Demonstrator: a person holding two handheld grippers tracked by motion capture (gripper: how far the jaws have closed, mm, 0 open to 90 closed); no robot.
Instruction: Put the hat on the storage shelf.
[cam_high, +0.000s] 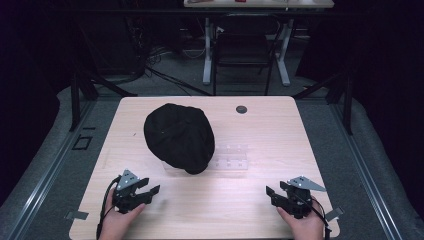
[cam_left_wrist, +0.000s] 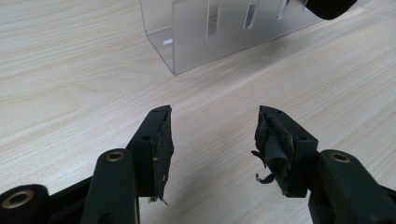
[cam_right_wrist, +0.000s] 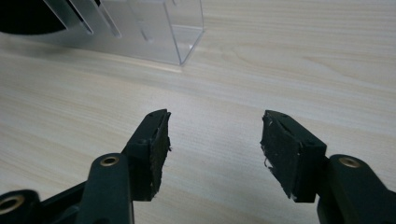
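Grippers idle at the near edge of the table (cam_high: 280, 130), both with jaws spread apart and nothing between them. Left gripper (cam_high: 142, 192) rests low on the wood; black cap (cam_high: 179, 137) lies ahead of it and off to its right, perched on a clear acrylic stand (cam_high: 227, 156). Right gripper (cam_high: 280, 195) sits well apart from the stand, which lies ahead and to its left.

Risks, judged from this layout: the cap overhangs the stand on the near side, so a pinch on soft cloth alone could drag it off crooked or tip the light stand. Worn, frayed pad lining on the left gripper's fingers (cam_left_wrist: 273, 144) may slip on fabric. One-sided pull would likely slide the stand across the smooth wood.

Hard to make out: the stand's outline is nearly lost against the wood in the high view. Cap is cut off at the frame edge in both gripper views. How the cap seats on the stand is hidden beneath it.
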